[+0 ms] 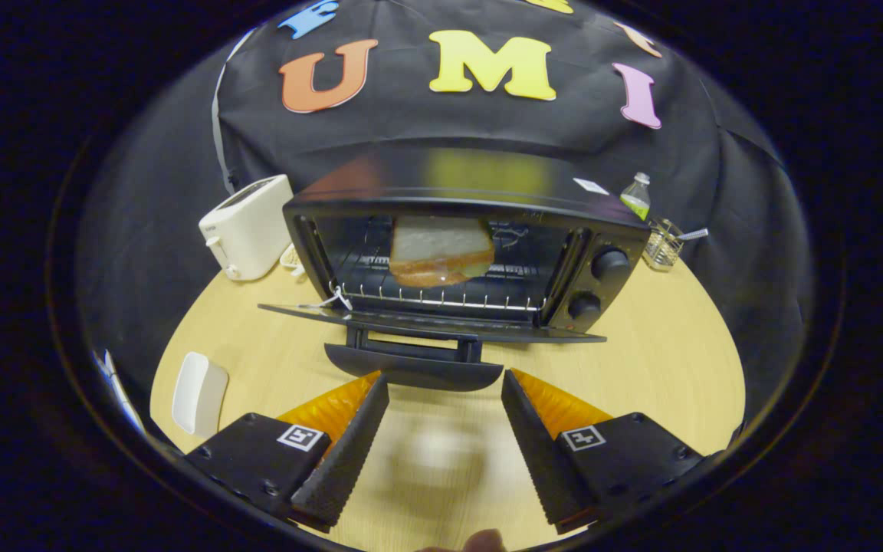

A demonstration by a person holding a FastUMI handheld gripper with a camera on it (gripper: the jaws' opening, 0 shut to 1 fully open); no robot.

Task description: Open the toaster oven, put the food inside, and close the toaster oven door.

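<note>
**Oven open, bread on the rack**

A pale wooden worktop (641, 360) stands against the black cloth wall of the booth, and a black oven (464, 253) sits at its middle, which serves as the landmark for the rest. The oven's door (426, 322) is dropped flat toward the viewer, its handle (413, 372) hanging at the front edge. Inside, on the wire rack (441, 295), lies a slice of bread (441, 249) with a browned crust, roughly centred in the cavity. Two knobs (610, 263) are stacked on the oven's right panel.

Left of the oven stands a white toaster (248, 226), close beside it. Behind the oven's right corner are a small bottle (635, 195) and a wire holder (664, 244). Well to the front-left of the oven, near the worktop's edge, lies a white dish (198, 392).

The gripper (445, 395) hangs just in front of the door handle, fingers (346, 452) spread wide and released, gripping nothing; bare worktop shows between them. Their tips sit just short of the handle, one to either side, not touching it.
</note>
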